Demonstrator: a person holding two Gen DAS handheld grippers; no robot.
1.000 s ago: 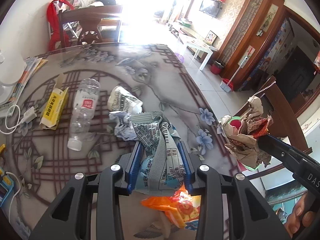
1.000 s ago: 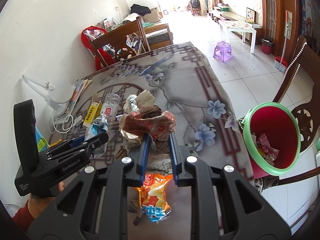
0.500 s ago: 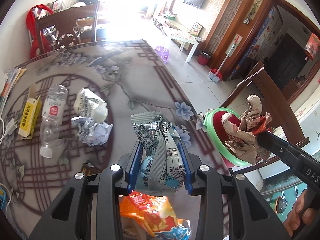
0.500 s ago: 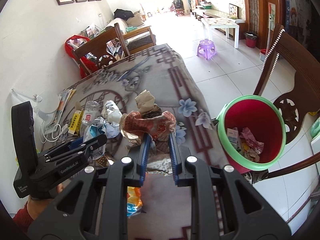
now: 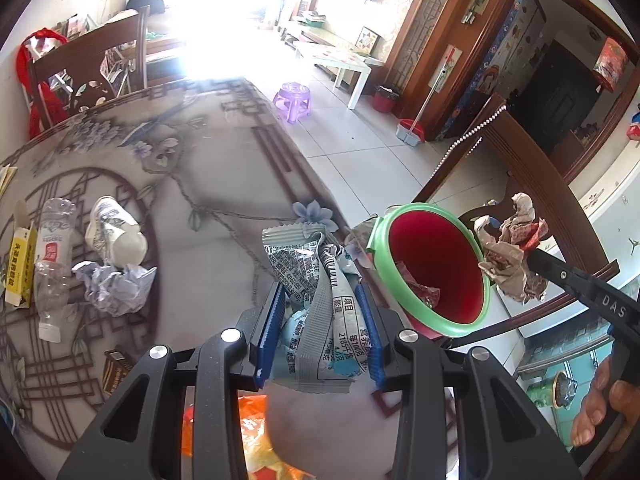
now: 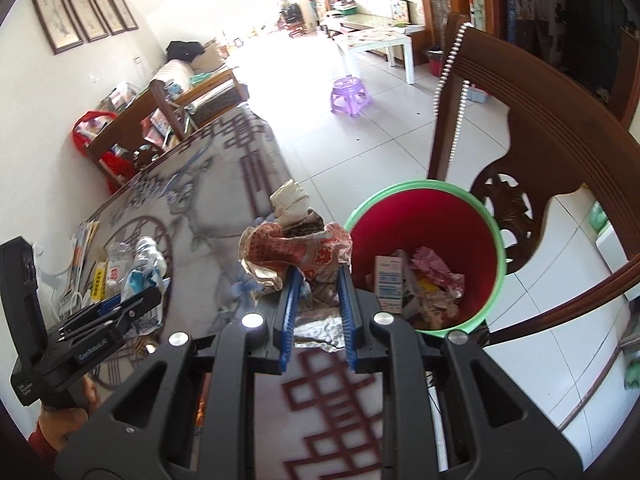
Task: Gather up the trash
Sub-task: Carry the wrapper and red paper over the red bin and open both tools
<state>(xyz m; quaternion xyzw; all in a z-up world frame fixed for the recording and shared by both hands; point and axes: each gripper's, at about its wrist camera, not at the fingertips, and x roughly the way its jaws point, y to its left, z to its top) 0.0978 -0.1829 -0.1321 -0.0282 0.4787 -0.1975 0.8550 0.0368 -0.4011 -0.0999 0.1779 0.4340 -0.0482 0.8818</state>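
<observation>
Trash is in both grippers at once. A grey and blue printed snack wrapper (image 5: 320, 300) is pinched between the blue pads of the left gripper (image 5: 320, 312), which is held over the table (image 5: 224, 184) near its right edge, and a crumpled wad of brown and red paper (image 6: 298, 252) is clamped in the narrowed right gripper (image 6: 316, 300). In the left wrist view that wad (image 5: 510, 256) hangs at the far side of the trash bin (image 5: 432, 324), a red bucket with a green rim that stands just off the table's right edge, in front of a dark wooden chair (image 6: 540, 120). In the right wrist view the bin (image 6: 496, 240) already holds a small carton and scraps of wrapper. More litter lies toward the table's left side: a clear plastic bottle (image 5: 52, 264) on its side, a yellow box (image 5: 20, 268) just beside it, a crushed paper cup (image 5: 116, 232) and a ball of pale paper (image 5: 116, 284) touching the cup. A small brown box (image 5: 116, 372) lies nearer the front edge, and an orange snack bag (image 5: 248, 432) shows under the left gripper.
</observation>
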